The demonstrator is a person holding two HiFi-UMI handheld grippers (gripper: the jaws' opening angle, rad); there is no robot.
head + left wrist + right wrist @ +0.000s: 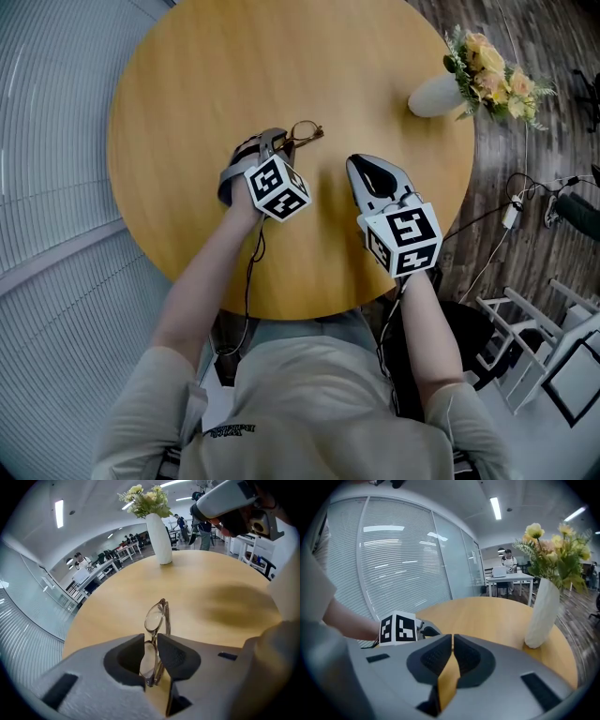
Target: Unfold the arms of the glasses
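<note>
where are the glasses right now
Head view: the glasses sit near the middle of the round table, between the left tongs; the white vase stands at the far right.

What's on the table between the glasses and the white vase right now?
Nothing: the left gripper view shows only bare wooden tabletop between the glasses and the vase, and the head view agrees.

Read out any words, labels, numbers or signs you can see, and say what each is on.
No text is readable.
Small dark print on the person's grey shirt: too small to read.
Black-and-white square-marker cubes: patterns only, no letters.
</note>
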